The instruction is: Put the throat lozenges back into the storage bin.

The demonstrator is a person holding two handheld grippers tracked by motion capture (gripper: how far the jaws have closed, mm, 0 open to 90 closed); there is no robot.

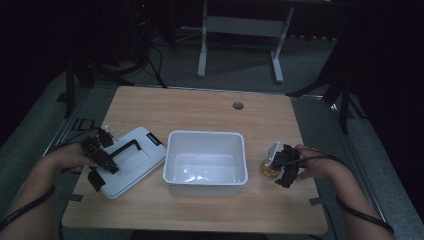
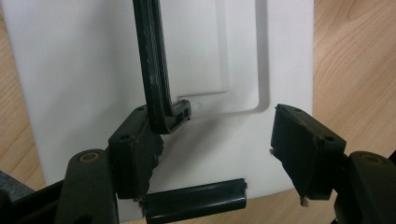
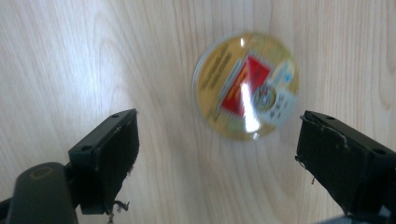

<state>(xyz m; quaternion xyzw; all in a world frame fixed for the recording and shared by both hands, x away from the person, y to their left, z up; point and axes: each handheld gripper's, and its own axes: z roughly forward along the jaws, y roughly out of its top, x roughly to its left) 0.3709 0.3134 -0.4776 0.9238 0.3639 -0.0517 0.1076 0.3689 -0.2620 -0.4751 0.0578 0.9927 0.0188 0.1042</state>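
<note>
dim lab, wooden table (image 1: 200, 107), stands (image 1: 202, 45)

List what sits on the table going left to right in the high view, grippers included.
Left gripper → white lid with a black handle → white tub → small round yellow container → right gripper.

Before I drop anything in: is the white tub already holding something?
No. In the high view the white tub shows a bare floor, with the lid and small jar outside it on the table.
</note>
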